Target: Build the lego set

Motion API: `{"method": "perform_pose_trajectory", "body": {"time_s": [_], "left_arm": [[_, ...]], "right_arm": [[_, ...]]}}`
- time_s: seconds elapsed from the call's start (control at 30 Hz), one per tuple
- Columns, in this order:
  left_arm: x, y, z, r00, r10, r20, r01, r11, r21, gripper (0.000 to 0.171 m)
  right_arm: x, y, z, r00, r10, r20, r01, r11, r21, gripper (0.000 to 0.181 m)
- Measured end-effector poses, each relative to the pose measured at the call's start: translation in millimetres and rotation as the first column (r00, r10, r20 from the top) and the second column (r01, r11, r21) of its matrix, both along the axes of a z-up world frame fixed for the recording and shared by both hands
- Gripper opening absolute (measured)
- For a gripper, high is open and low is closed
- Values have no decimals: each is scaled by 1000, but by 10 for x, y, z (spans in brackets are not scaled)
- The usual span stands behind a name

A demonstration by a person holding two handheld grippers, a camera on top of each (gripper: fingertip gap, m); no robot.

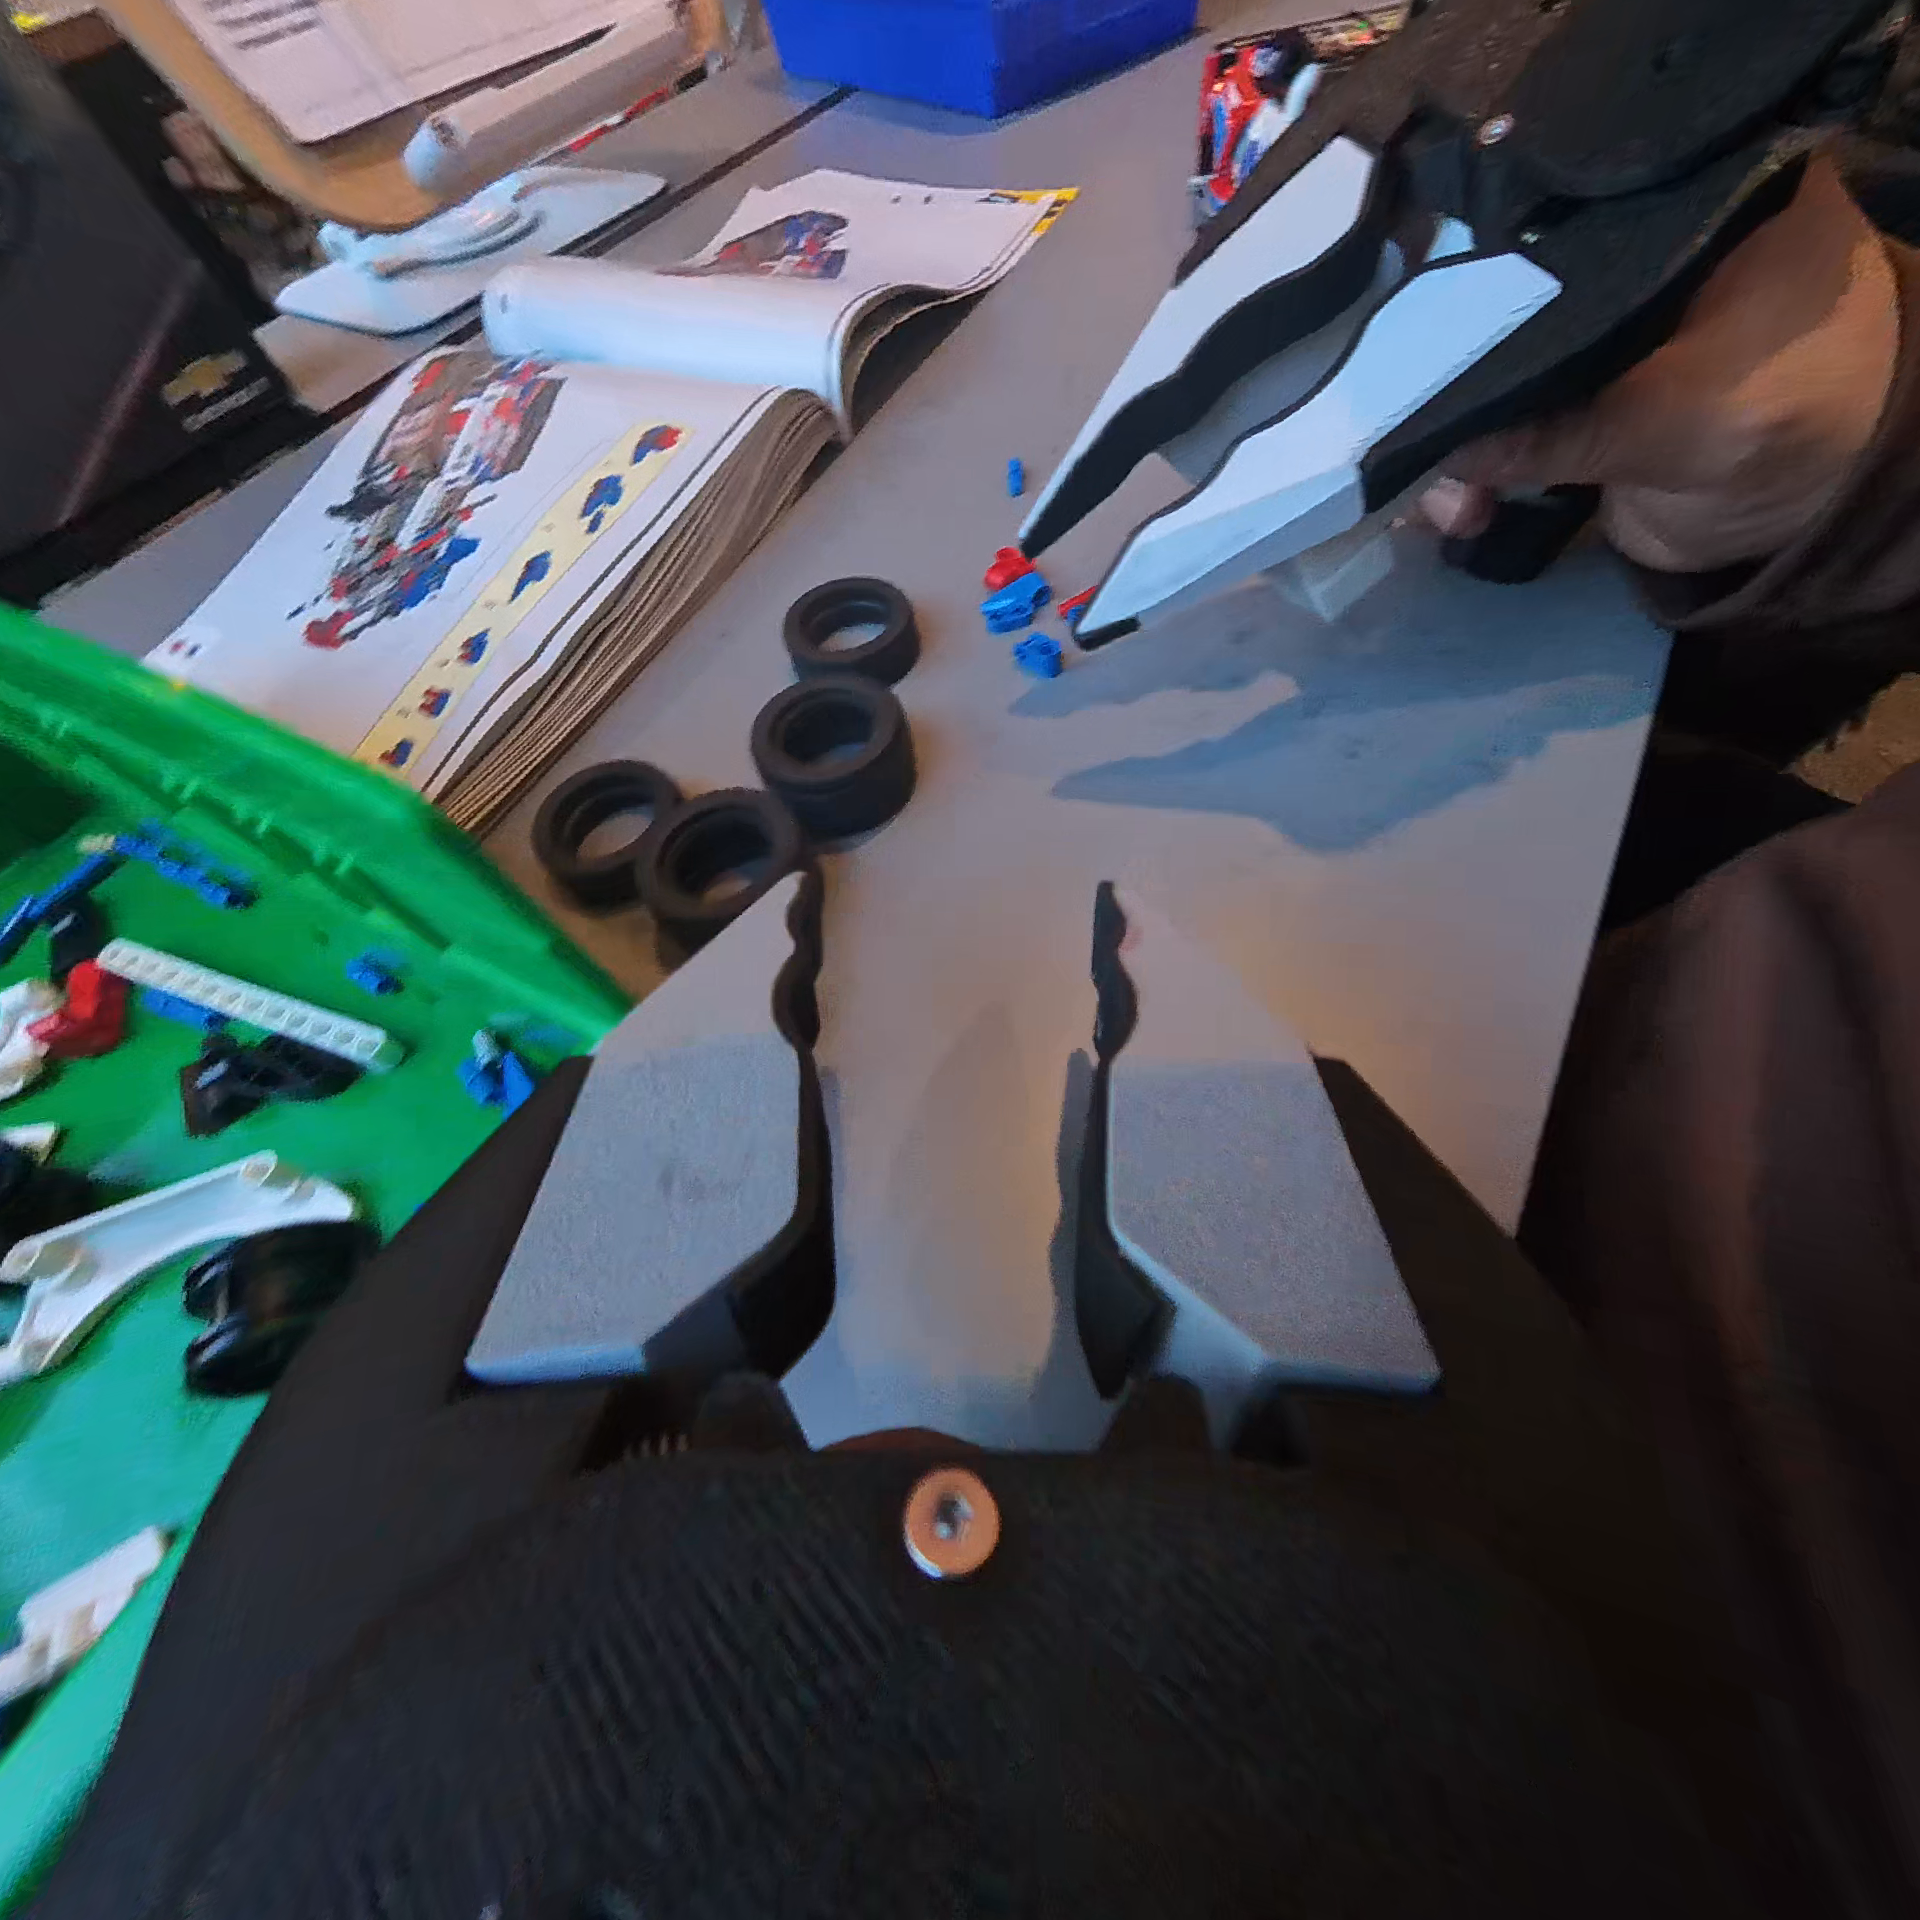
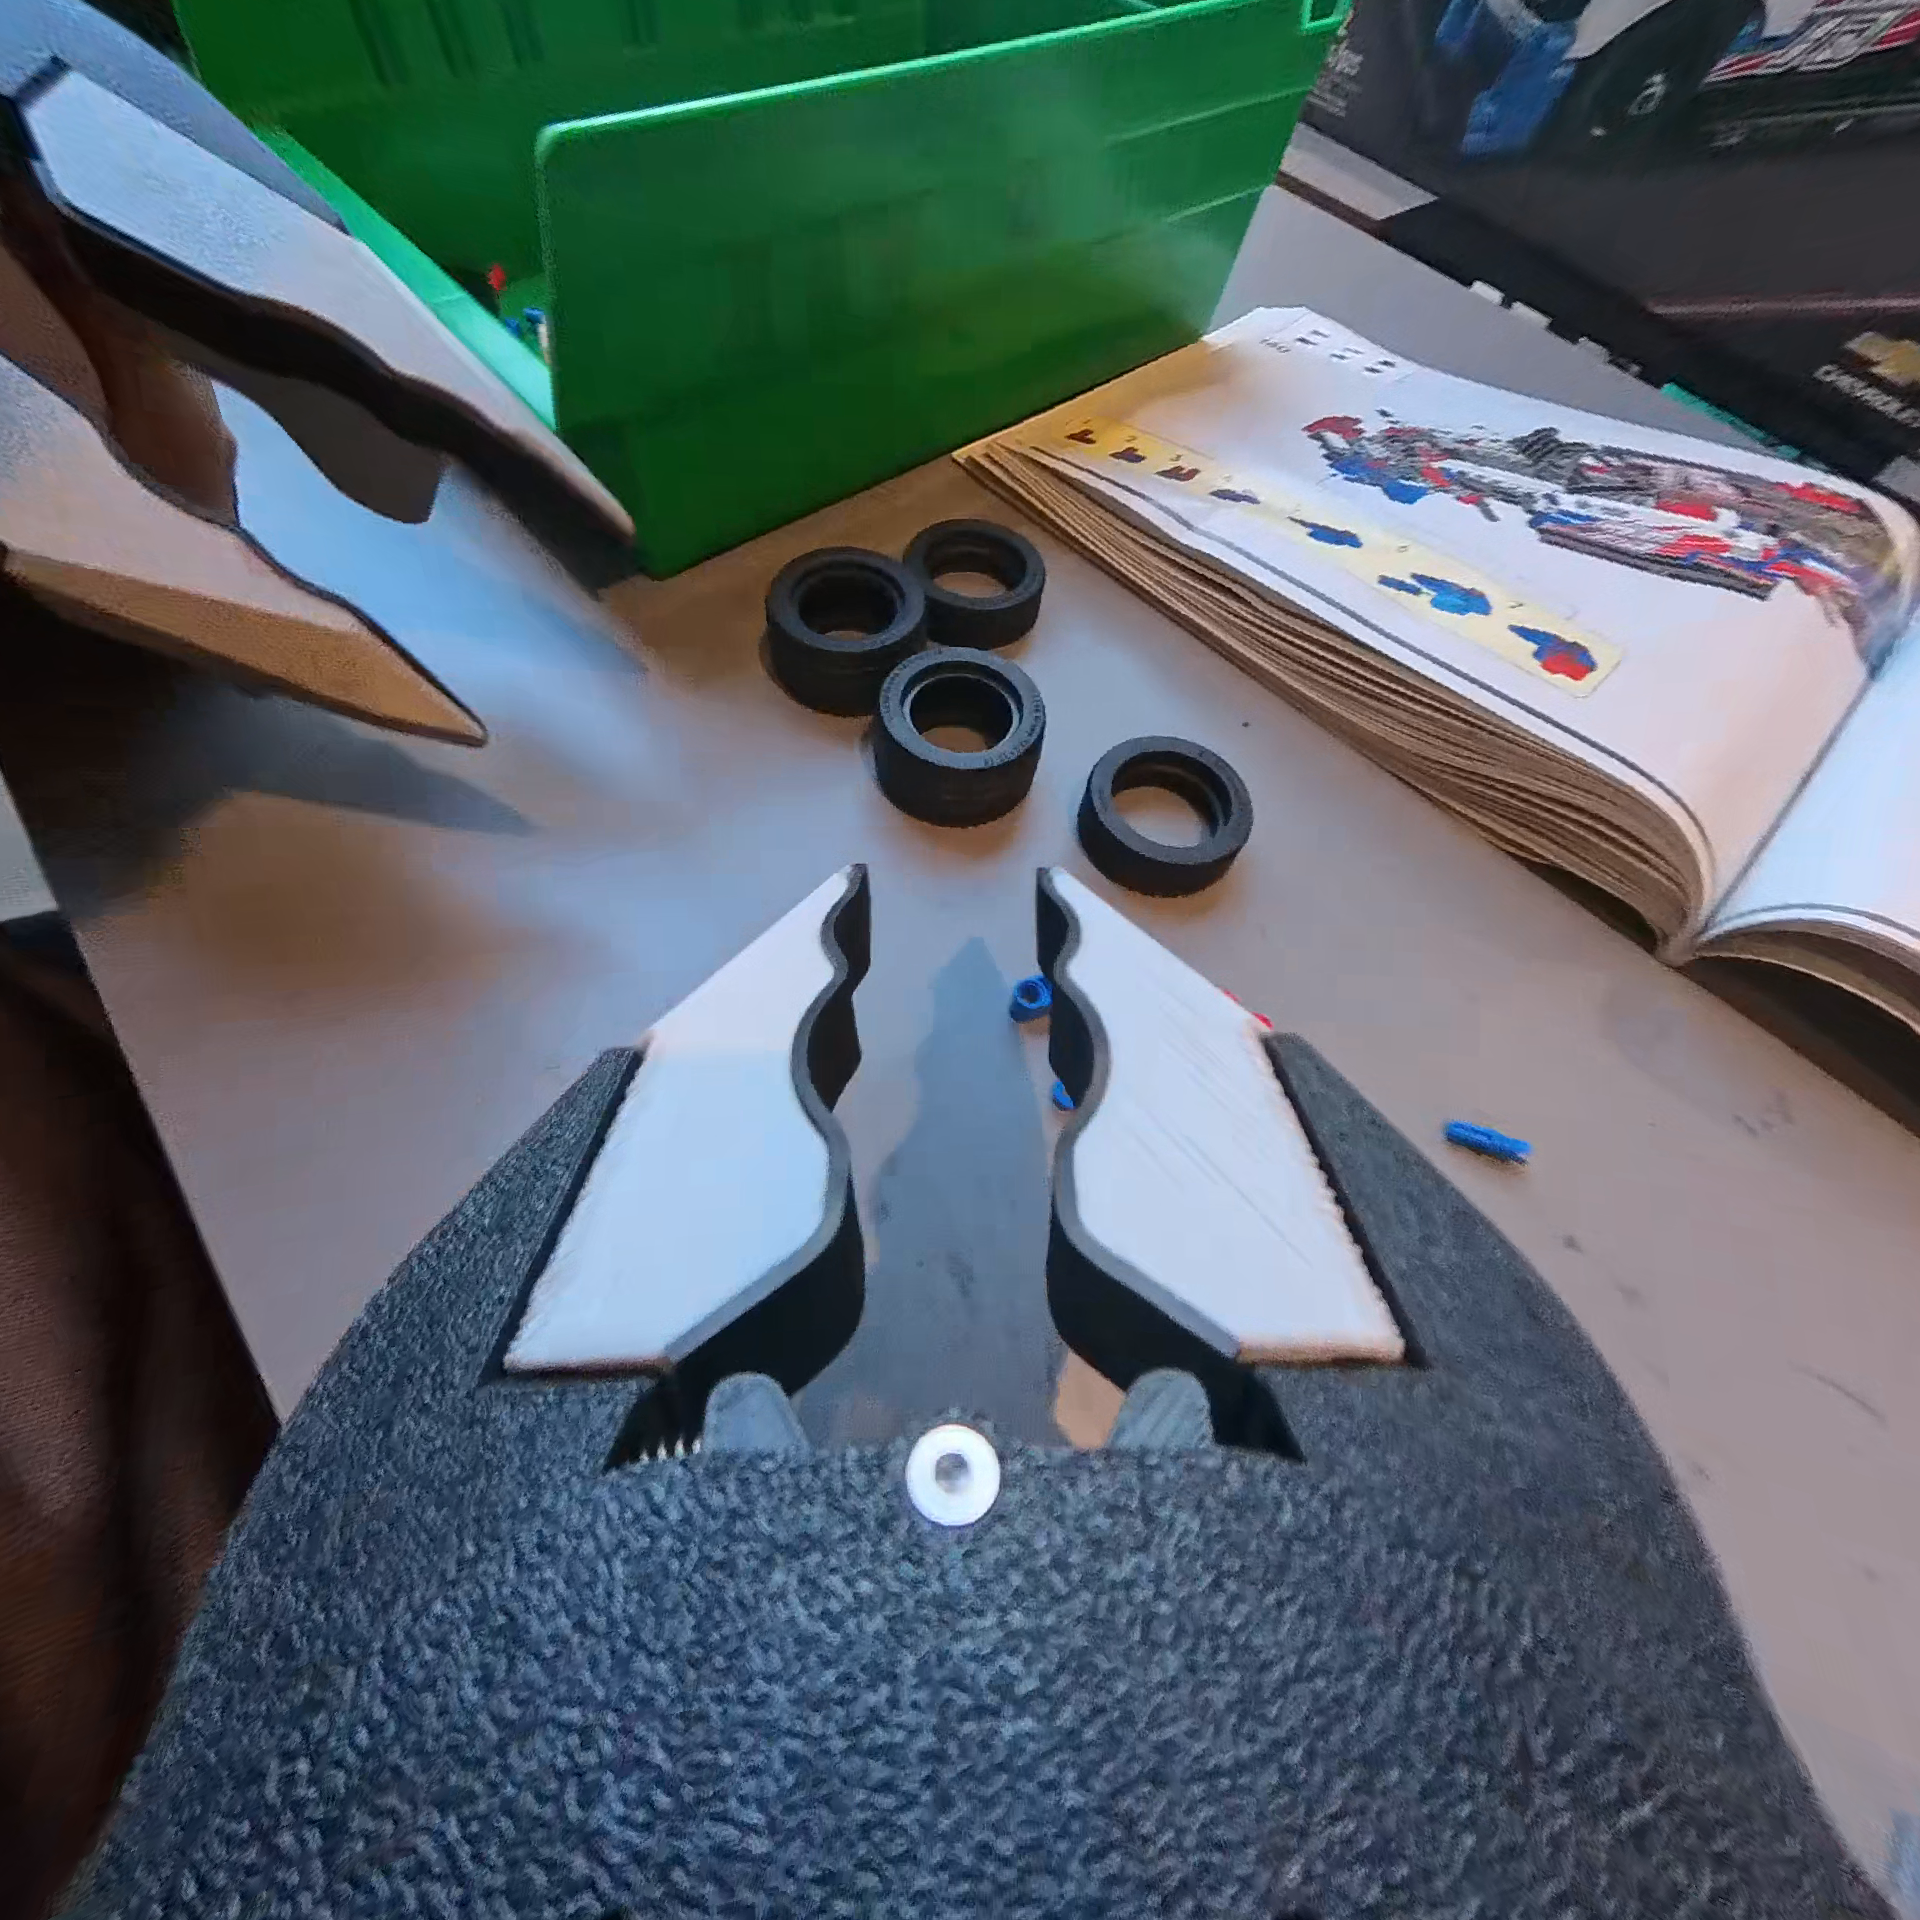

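Two hand-held grippers hover over a grey tabletop (image 1: 1299, 935) strewn with toy-brick parts. In the left wrist view, the left gripper (image 1: 956, 904) fills the lower centre of the frame, its jaws spread with nothing between them, tips just short of four black tyres (image 1: 831, 748) clustered at mid-frame. The right gripper (image 1: 1070, 587) reaches down from the upper right, held by a person's hand (image 1: 1714, 416), its jaws parted and their tips set among a small pile of red and blue pieces (image 1: 1023, 608); no piece is visibly pinched.

The right wrist view shows the right gripper (image 2: 951, 883) at lower centre, jaws apart, a small blue piece (image 2: 1029, 1000) lying just beside the inner edge of the right-hand finger and a blue pin (image 2: 1488, 1141) farther right. The tyres (image 2: 956, 727) sit just beyond the tips.

An open instruction booklet (image 1: 540, 540) lies at centre left of the left wrist view. A green bin (image 1: 260, 790) at the lower left holds loose white, black, blue and red parts, among them a long white beam (image 1: 249, 1003). A blue container (image 1: 977, 42) stands at the top edge.
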State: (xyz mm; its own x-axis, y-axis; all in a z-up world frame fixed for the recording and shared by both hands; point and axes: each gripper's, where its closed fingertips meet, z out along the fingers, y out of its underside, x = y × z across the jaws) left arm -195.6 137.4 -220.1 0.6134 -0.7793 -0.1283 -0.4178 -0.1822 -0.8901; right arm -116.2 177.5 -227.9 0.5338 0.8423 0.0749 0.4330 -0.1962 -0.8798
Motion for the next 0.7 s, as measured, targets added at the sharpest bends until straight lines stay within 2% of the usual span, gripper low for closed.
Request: {"method": "perform_pose_trajectory", "body": {"time_s": [0.13,0.17,0.5,0.7], "left_arm": [[-173,82,30,996,86,38,-86,996,-15,51],[-187,96,29,994,96,41,-96,995,-19,46],[-109,69,-108,998,49,-42,-51,997,-57,42],[-116,97,-183,996,59,-72,-66,993,-97,42]], "right_arm": [[-55,55,97,997,27,-72,-27,1000,3,30],[-69,58,122,995,40,-92,-40,999,1,30],[-322,-58,266,964,210,-163,-203,977,58,23],[-293,-44,389,931,225,-286,-231,973,14,23]]}}
